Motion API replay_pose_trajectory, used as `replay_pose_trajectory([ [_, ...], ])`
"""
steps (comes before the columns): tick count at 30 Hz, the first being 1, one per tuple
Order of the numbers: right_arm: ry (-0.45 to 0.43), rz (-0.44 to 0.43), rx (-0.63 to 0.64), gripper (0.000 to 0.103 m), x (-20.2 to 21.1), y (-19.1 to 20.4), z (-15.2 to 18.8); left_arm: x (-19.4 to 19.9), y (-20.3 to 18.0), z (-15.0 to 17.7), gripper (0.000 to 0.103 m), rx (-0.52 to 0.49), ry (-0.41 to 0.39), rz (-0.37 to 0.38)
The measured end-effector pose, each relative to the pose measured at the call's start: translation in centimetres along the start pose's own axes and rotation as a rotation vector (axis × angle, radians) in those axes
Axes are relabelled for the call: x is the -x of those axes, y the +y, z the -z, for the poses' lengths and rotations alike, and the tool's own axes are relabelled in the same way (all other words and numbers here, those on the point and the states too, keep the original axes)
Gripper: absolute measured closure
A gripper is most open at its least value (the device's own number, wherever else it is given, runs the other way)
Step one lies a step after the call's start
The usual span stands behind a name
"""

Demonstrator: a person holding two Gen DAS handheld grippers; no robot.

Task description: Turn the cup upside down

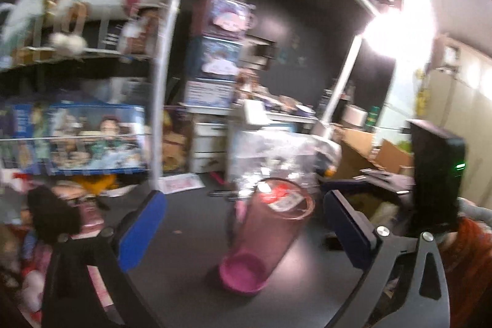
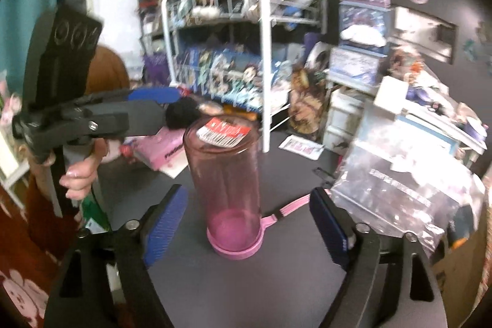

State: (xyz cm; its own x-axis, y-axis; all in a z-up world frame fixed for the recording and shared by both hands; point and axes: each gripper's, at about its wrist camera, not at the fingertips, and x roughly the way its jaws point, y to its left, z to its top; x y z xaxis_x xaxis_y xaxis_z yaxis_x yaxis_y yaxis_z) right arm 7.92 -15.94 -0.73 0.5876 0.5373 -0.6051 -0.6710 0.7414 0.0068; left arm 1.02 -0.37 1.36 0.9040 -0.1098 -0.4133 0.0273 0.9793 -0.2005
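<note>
Pink and see-through, the cup stands in the centre of the right wrist view on the dark table, its wide pink lid end down on the surface and its flat base up, with a red and white label stuck on that top face. A pink strap runs from the lid toward the right of the frame. The right gripper frames the cup low in this view, its blue-padded fingers spread wide to either side and touching nothing. The left gripper enters from the left edge of the same view, held by a hand with pale nails; from this side angle its fingers look close together, near the cup's top but apart from it. In the left wrist view the picture is blurred: the cup leans in the lower centre, between the blue fingers that stand well apart, neither one on it. A clear plastic bag lies to the right of the cup, and a white wire rack crammed with boxes and toys fills the upper centre behind it.
</note>
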Motion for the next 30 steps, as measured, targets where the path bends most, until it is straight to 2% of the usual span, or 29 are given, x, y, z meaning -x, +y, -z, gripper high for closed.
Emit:
replay_pose_trajectory([
  [2, -0.037, 0.032, -0.005, 0.007, 1.2, 0.0, -0.1, 0.5, 0.0, 0.2, 0.001, -0.006, -0.008, -0.070],
  [5, -0.071, 0.064, -0.010, 0.000, 2.7, 0.3, -0.2, 1.1, 0.0, 0.5, 0.001, -0.006, -0.010, -0.124],
  [9, -0.103, 0.075, -0.014, 0.000, 4.1, 0.7, -0.2, 1.3, -0.1, 0.8, 0.001, -0.004, -0.016, -0.169],
  [30, -0.104, 0.064, -0.046, 0.000, 5.4, 0.9, 0.4, 1.5, -1.4, 0.9, 0.001, -0.013, -0.017, -0.171],
])
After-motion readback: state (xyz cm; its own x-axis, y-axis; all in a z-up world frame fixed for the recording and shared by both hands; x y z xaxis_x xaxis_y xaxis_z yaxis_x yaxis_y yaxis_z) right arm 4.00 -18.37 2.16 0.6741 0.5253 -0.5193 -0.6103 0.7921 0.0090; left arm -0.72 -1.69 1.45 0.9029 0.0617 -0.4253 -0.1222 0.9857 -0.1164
